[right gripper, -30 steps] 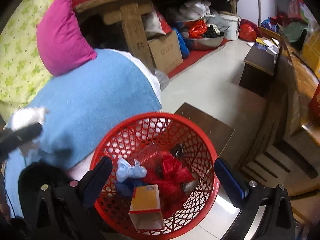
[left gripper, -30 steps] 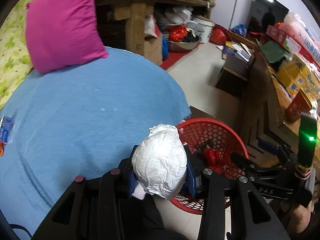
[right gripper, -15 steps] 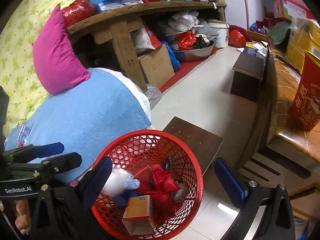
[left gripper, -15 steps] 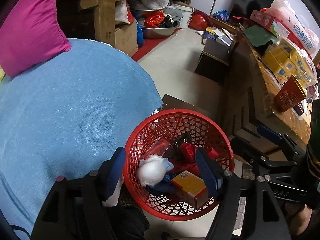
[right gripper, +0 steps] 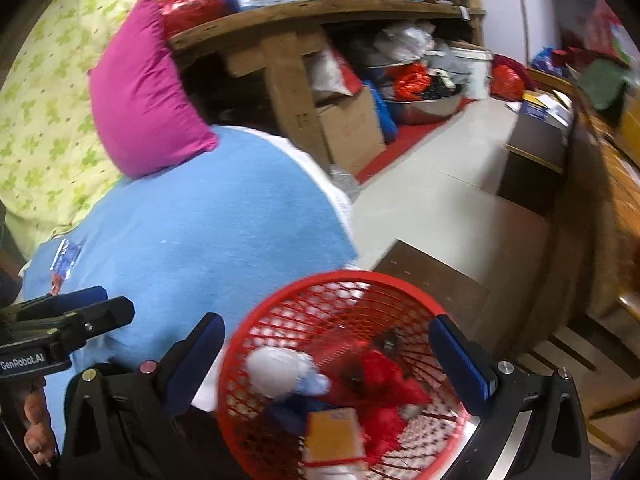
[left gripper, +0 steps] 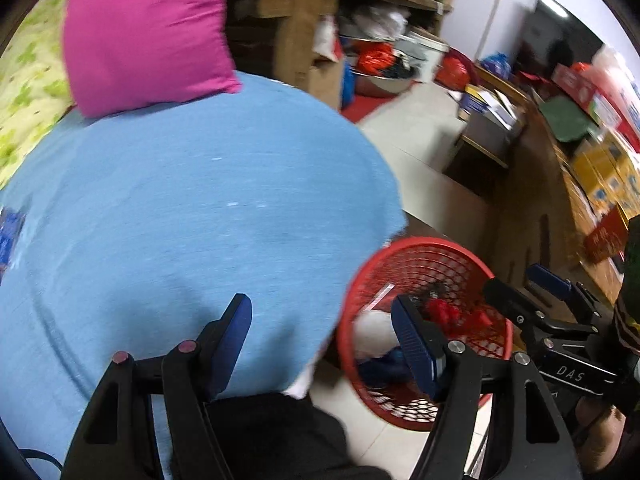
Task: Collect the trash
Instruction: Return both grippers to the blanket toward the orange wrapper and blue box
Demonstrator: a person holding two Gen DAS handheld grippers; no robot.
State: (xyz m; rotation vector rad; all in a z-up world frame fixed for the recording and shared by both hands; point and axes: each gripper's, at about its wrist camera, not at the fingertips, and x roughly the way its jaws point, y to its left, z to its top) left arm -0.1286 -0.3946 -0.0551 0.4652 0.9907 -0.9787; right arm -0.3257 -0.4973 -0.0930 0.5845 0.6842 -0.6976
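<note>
A red mesh basket (left gripper: 424, 248) (right gripper: 344, 280) stands on the floor beside the blue-covered bed (left gripper: 180, 220) (right gripper: 192, 232). It holds a white crumpled paper ball (right gripper: 276, 368) (left gripper: 372, 330), red wrappers (right gripper: 384, 376) and a small orange box (right gripper: 334, 432). My left gripper (left gripper: 324, 340) is open and empty over the bed's edge, left of the basket. My right gripper (right gripper: 324, 352) is open and empty above the basket. A small blue wrapper (right gripper: 64, 260) (left gripper: 8, 232) lies on the bed at far left.
A magenta pillow (left gripper: 144, 28) (right gripper: 140, 96) leans at the head of the bed. A wooden table (right gripper: 288, 40) with boxes stands behind. A dark low board (right gripper: 440, 284) lies on the floor past the basket. A wooden counter (left gripper: 560, 200) runs along the right.
The left gripper let go of the white paper ball, which now lies in the basket. It then swung left, back over the bed. The right gripper stayed open over the basket.
</note>
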